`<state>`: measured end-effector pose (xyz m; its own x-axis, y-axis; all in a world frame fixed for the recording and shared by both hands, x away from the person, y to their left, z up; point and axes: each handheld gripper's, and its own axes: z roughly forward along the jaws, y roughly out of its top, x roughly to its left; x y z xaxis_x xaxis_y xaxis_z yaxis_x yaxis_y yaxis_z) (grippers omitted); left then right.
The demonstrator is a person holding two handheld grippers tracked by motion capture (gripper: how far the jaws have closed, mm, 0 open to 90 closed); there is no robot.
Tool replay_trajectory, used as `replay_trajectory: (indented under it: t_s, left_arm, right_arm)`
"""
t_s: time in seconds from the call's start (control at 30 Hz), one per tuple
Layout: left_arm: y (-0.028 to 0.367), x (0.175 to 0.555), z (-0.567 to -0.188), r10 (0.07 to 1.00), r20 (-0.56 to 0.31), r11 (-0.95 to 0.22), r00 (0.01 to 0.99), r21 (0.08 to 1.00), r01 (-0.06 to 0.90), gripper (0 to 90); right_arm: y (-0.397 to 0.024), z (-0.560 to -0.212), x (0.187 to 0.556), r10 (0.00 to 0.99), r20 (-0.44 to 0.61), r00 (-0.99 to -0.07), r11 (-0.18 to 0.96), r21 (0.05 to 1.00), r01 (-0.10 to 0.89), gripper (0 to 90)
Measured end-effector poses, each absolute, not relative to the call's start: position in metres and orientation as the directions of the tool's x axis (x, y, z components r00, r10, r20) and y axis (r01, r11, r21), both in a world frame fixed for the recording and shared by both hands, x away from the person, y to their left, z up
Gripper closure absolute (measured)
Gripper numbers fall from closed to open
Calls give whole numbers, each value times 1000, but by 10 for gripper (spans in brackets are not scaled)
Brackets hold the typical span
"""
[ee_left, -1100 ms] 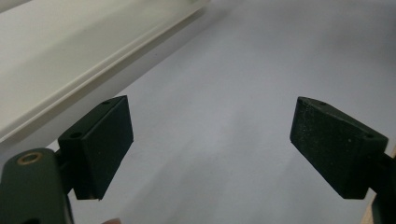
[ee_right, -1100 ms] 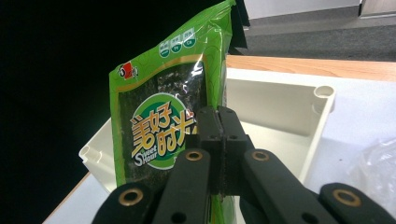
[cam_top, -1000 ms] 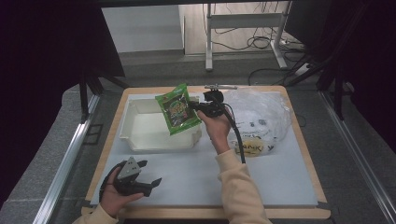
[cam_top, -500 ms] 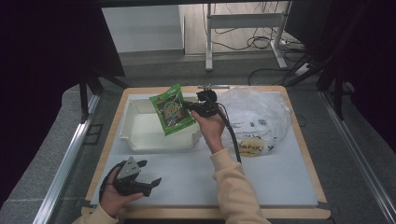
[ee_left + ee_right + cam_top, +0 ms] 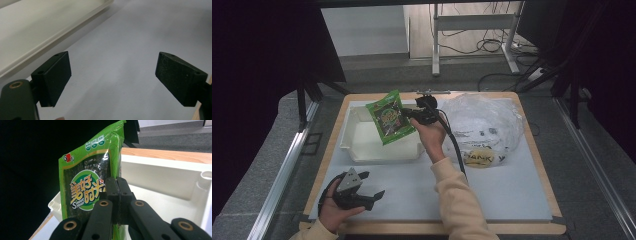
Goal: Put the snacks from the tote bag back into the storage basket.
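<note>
Nearest the person, the left gripper [image 5: 371, 192] rests in the left hand [image 5: 334, 212] at the front-left of the pale blue mat [image 5: 512, 195], low over its surface. In the left gripper view its two black jaws stand wide apart with nothing between them, bare mat beneath, and the white tray's rim [image 5: 57, 35] crossing the upper left corner.

Farther in, the right sleeve [image 5: 462, 205] reaches forward across the mat to the right hand [image 5: 432, 137], which holds the right gripper [image 5: 408, 115] above the white plastic tray [image 5: 362, 150]. A black cable [image 5: 454, 147] trails back from it along the forearm. Its jaws are clamped on the edge of a green seaweed snack packet [image 5: 388, 117], held upright and slightly tilted over the tray's right half, clear of the tray floor. In the right gripper view the jaws meet flat against the green seaweed snack packet [image 5: 85, 192], whose front shows a round label with yellow characters and the words "Sweet Hour"; the tray's inner wall [image 5: 162, 180] lies behind it.

To the right of the tray, a crumpled clear plastic bag [image 5: 484, 122] lies on the mat, with a yellow-printed packet [image 5: 479, 159] at its near edge. The mat sits on a wooden board [image 5: 542, 165].
</note>
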<state>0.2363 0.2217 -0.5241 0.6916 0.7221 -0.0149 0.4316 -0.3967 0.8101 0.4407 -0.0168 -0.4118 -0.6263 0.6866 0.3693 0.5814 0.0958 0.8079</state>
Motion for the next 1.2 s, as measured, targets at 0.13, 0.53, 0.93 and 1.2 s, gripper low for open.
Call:
replay_trajectory:
  t_s: [0.13,0.53,0.93,1.2]
  left_arm:
    - [222,236,-524,722,-15,-397,692,810,432,134]
    - [222,236,-524,721,-16,-396,693,811,431,134]
    - [222,236,-524,720,-19,-394,694,812,430,134]
    - [222,236,-523,719,-20,-393,695,813,430,134]
  right_arm:
    - [-11,-411,441,684,367,-630,103,807,581,898]
    - [5,-417,443,676,373,-635,112,800,589,898]
    - [24,-423,445,677,373,-634,123,792,598,898]
    - [37,-431,449,681,375,-629,129,784,608,898]
